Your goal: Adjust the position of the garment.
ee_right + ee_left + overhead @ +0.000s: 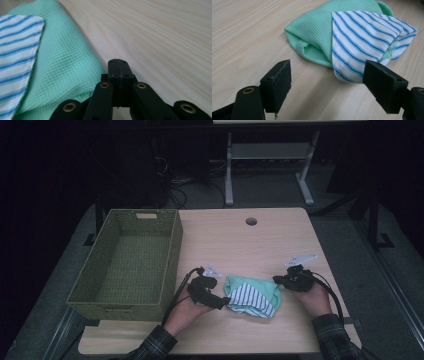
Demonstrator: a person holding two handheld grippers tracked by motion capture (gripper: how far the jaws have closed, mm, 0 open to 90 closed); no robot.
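Folded cloth bundle (252, 296), green waffle weave wrapped in a blue-striped layer, lying on the tabletop (260, 240) near its front edge, between the two tools. Left tool (223, 301), jaws spread wide and gripping nothing, sits at the bundle's striped corner, probably placed to take that flap. Right tool (275, 279), jaws pressed fully together and empty, rests just beside the green edge, likely to steady it. A woven basket (172, 252) stands at the left edge.
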